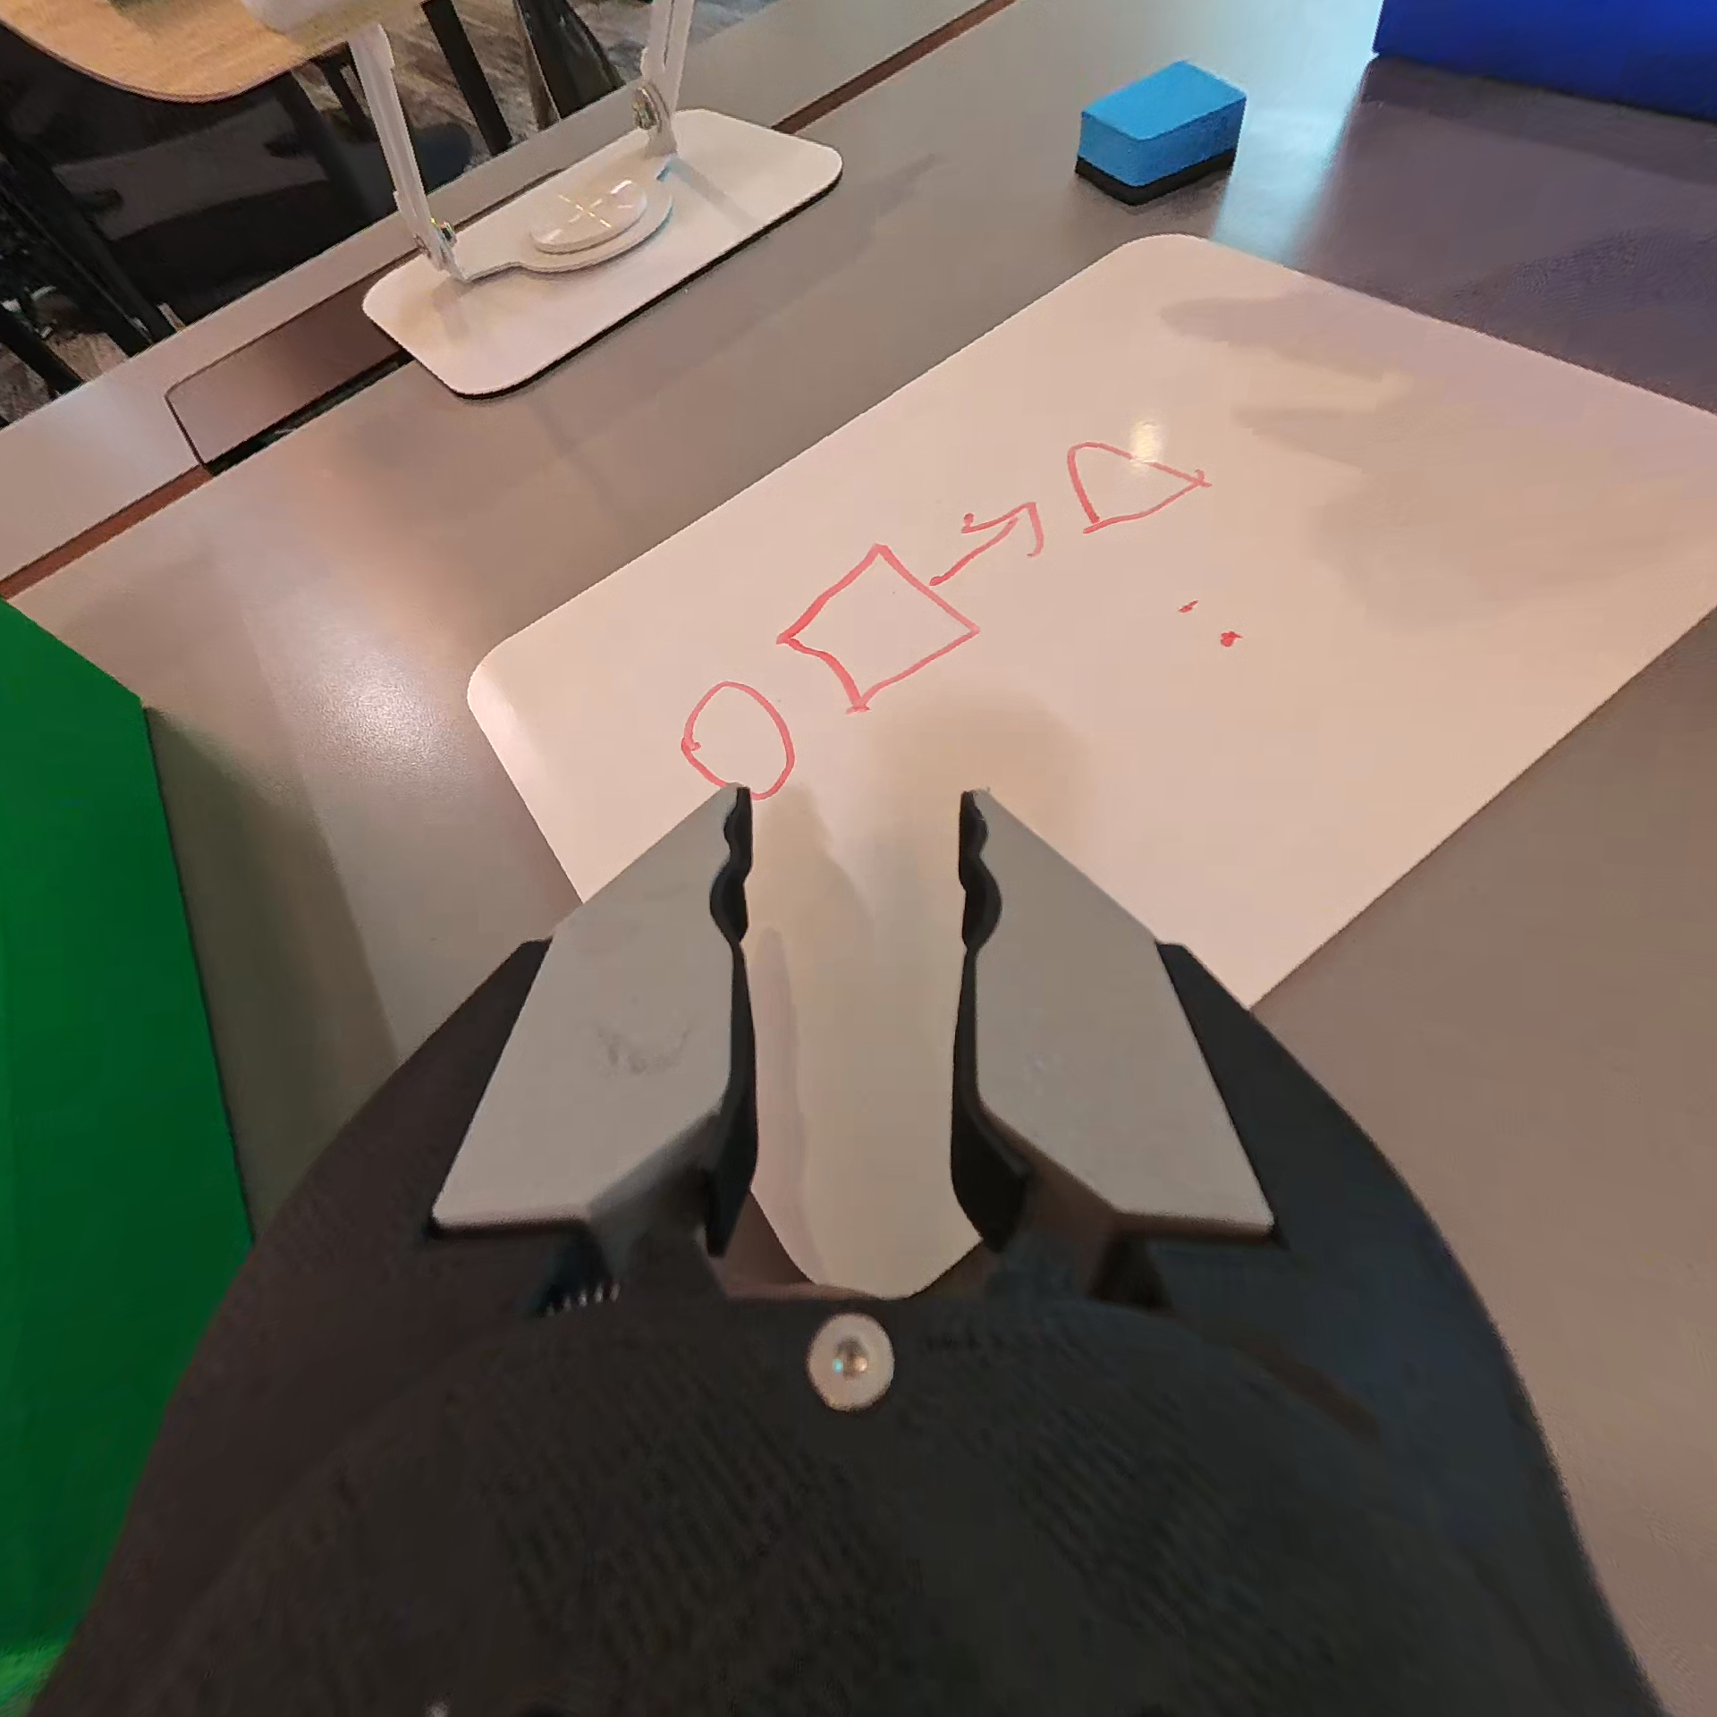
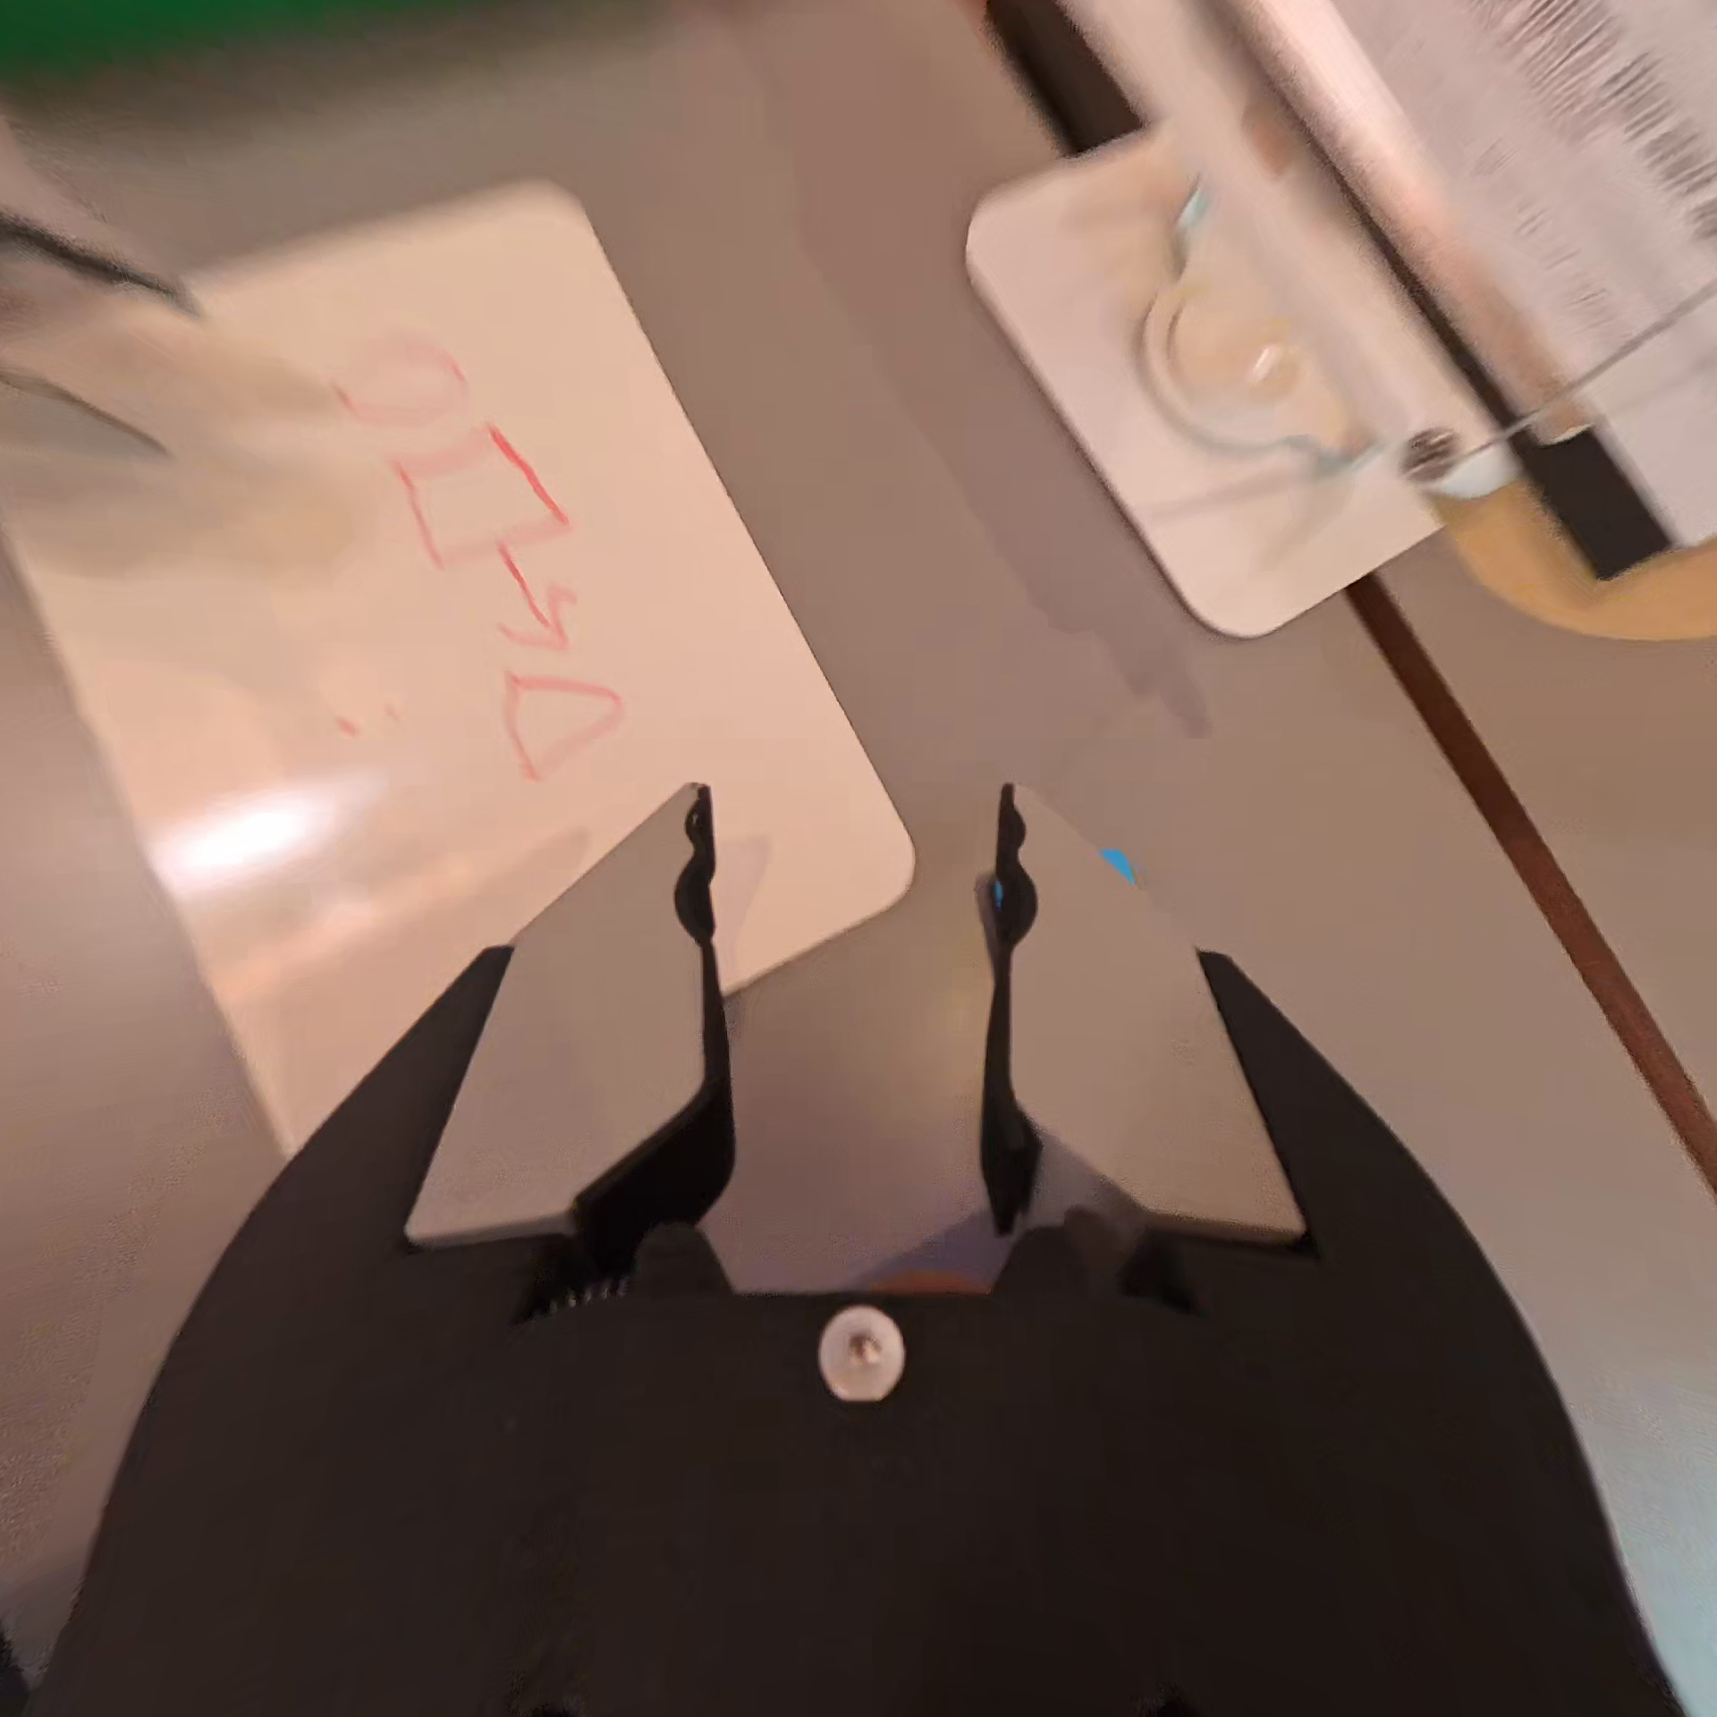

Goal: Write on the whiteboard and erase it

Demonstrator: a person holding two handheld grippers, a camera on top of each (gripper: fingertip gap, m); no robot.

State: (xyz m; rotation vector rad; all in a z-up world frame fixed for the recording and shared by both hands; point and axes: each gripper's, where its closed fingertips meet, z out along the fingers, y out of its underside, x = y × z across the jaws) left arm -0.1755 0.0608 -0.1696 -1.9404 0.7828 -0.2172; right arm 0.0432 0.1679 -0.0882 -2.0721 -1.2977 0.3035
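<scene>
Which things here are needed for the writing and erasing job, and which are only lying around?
Needed: whiteboard with red drawings; blue eraser.

Only lying around: white stand base; green object; blue object; chair.

Both my grippers look the same: the left gripper [image 1: 855, 794] and right gripper [image 2: 855, 790] each have a matte black ribbed printed body, one silver screw in the middle, and two grey wedge-shaped fingers [image 1: 613, 1050] with wavy black inner pads [image 2: 697, 892].
</scene>
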